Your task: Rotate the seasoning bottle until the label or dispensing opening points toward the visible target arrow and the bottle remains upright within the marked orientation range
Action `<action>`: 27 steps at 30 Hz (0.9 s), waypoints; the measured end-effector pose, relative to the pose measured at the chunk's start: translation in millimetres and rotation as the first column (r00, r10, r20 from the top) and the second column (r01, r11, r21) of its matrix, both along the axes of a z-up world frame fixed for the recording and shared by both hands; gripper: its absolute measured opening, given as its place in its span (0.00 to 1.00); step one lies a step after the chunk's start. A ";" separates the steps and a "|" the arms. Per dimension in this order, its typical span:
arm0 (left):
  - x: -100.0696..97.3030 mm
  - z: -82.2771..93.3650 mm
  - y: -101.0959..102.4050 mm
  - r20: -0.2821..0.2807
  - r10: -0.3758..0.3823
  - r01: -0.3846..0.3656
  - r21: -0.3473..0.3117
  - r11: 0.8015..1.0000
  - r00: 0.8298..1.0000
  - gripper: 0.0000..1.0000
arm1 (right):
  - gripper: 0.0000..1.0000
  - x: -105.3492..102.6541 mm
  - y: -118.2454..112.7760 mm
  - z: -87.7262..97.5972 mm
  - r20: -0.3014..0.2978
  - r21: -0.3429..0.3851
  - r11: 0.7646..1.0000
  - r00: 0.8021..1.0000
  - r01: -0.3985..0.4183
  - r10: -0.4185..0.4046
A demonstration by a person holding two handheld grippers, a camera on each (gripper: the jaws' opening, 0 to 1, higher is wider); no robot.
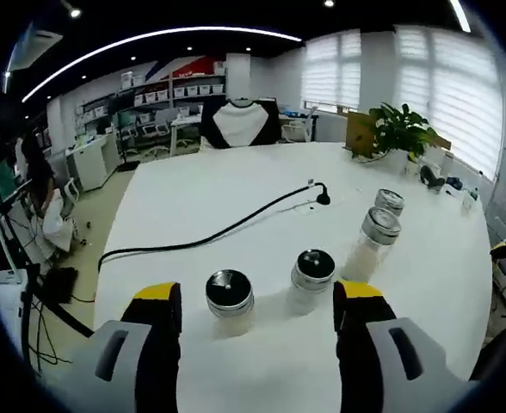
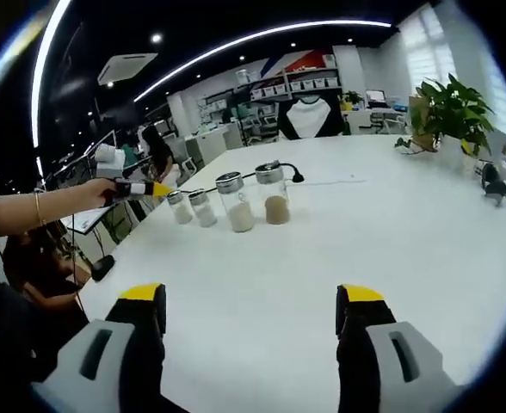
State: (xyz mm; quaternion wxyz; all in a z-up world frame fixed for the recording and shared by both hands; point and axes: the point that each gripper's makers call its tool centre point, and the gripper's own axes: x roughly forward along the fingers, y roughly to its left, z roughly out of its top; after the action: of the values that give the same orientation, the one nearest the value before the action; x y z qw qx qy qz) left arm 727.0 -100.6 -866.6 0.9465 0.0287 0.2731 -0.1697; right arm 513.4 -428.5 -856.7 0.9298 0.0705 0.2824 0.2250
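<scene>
Left claw (image 1: 258, 318) spread wide, nothing between its jaws; two short jars (image 1: 230, 301) stand just beyond on the white surface (image 1: 193, 206). Right claw (image 2: 251, 320) is spread too, well back. I judge the jars glass: rigid, smooth, slippery, best pinched at the body under the metal cap. I can't make out any label, opening or arrow.

1. Left gripper (image 1: 259, 323): chunky grey jaws, black inner faces, yellow tips, a dark slot in each.
2. Right gripper (image 2: 249, 323): same colours.
3. Thin bracelet (image 2: 39, 209) on the person's wrist.
</scene>
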 end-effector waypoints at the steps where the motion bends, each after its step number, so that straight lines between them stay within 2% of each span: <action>1: 2.3 -3.1 1.9 -0.008 0.011 -0.011 0.005 1.000 1.000 0.74 | 0.81 -0.9 0.2 1.1 -0.002 0.016 1.000 1.000 0.002 -0.002; 5: 12.1 -16.0 3.9 -0.037 0.040 -0.041 -0.024 0.999 0.999 0.69 | 0.81 -2.2 -2.2 1.7 -0.007 0.030 0.999 1.000 0.028 -0.028; 9: 21.6 -22.7 11.9 -0.024 0.111 -0.110 0.026 0.994 0.994 0.61 | 0.81 -4.6 -3.5 0.3 -0.014 0.028 0.999 0.999 0.043 -0.042; 15: 27.8 -35.0 11.9 -0.055 0.156 -0.155 0.017 0.988 0.986 0.55 | 0.80 -5.9 -5.0 0.6 -0.019 0.045 0.997 0.998 0.067 -0.066; 18: 34.3 -27.7 21.9 0.020 0.232 -0.232 0.007 0.973 0.973 0.55 | 0.80 -5.8 -6.6 2.9 -0.011 0.052 0.995 0.997 0.081 -0.080; 19: 34.0 -28.9 21.1 0.008 0.240 -0.240 -0.014 0.971 0.971 0.55 | 0.80 -5.7 -6.8 3.4 -0.010 0.057 0.995 0.996 0.086 -0.085; 22: 37.0 -33.1 16.8 -0.016 0.222 -0.222 -0.049 0.974 0.975 0.54 | 0.80 -6.6 -7.3 3.8 -0.014 0.076 0.992 0.995 0.104 -0.104; 25: 33.7 -43.1 14.5 -0.041 0.191 -0.190 0.028 0.981 0.981 0.52 | 0.80 -9.0 -6.2 2.2 -0.017 0.078 0.991 0.994 0.109 -0.108; 27: 30.1 -48.7 10.4 -0.066 0.172 -0.169 0.039 0.985 0.983 0.50 | 0.79 -10.1 -5.6 1.8 -0.017 0.081 0.990 0.994 0.112 -0.111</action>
State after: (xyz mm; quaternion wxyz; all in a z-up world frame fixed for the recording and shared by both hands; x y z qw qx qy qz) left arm 757.1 -90.2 -915.3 0.9469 0.0150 0.3099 -0.0844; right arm 503.4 -434.2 -855.0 0.9355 0.1258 0.2744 0.1838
